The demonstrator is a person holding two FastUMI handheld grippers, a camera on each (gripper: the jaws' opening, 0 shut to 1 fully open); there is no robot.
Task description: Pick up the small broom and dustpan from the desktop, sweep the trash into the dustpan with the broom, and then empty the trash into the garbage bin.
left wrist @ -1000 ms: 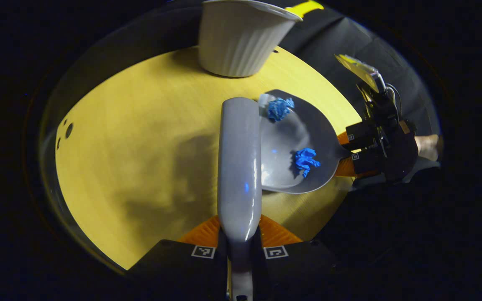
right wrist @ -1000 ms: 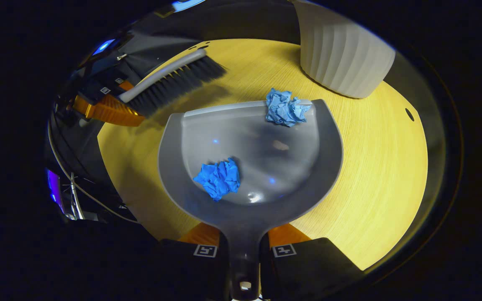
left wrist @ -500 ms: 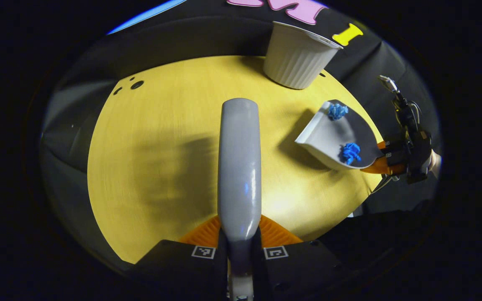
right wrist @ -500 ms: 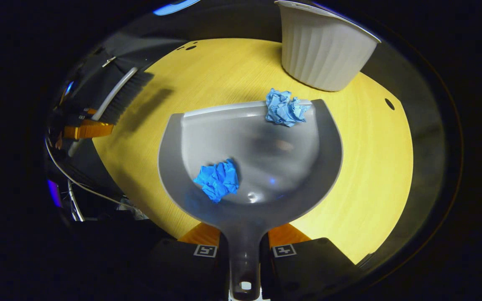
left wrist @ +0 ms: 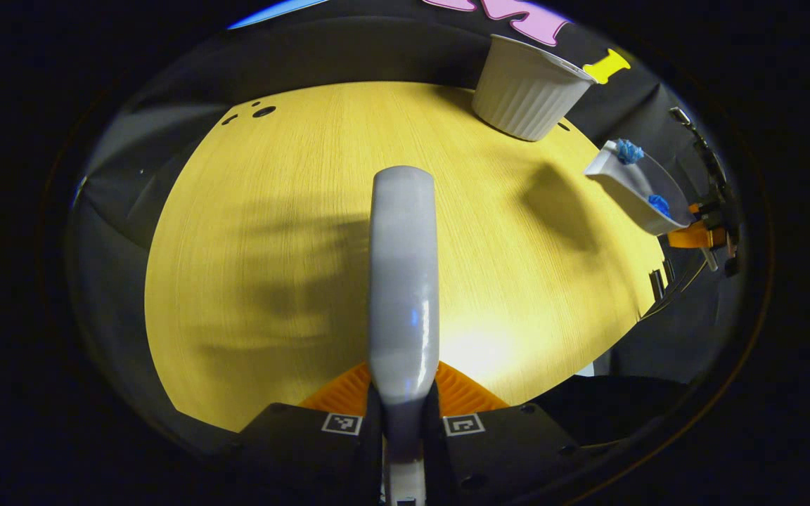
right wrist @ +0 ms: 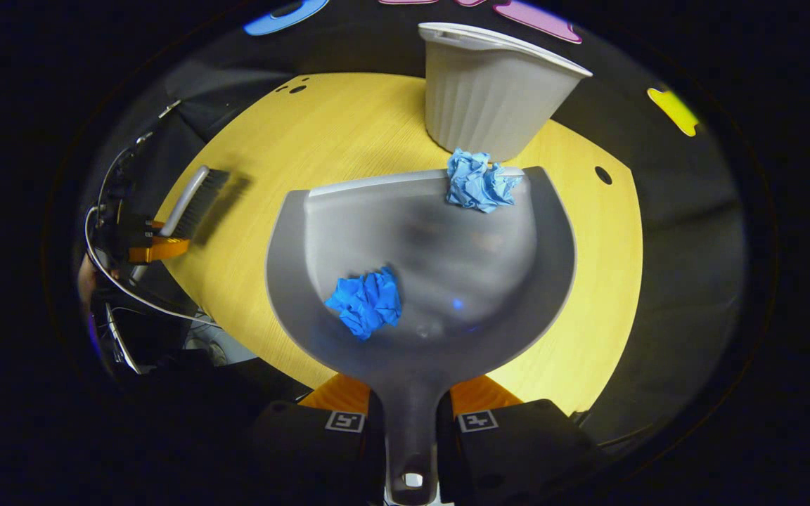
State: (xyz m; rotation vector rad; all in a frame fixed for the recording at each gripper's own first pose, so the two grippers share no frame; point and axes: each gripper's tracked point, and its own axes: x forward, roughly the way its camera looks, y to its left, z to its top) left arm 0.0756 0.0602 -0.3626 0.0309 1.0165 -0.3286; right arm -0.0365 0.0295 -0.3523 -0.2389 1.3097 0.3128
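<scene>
In the right gripper view, my right gripper (right wrist: 410, 411) is shut on the handle of the grey dustpan (right wrist: 531, 295), held above the yellow table. Two crumpled blue paper balls lie in the pan: a light one (right wrist: 479, 181) at the front lip and a darker one (right wrist: 366, 302) near the back. The white ribbed garbage bin (right wrist: 489, 95) stands just beyond the lip. My left gripper (left wrist: 403, 407) is shut on the grey broom handle (left wrist: 403, 281). The broom's dark bristles (right wrist: 201, 204) show far left in the right gripper view. The lifted dustpan (left wrist: 633, 193) sits at the right in the left gripper view.
The round yellow table (left wrist: 292, 232) has small holes (left wrist: 263, 111) near its far edge. The bin (left wrist: 528, 91) stands at the table's far right rim. Cables (right wrist: 120, 288) hang off the table's left side by the other gripper.
The dustpan has risen off the table and swung toward the bin, now in line with its lip. The broom has drawn back and away from the dustpan.
</scene>
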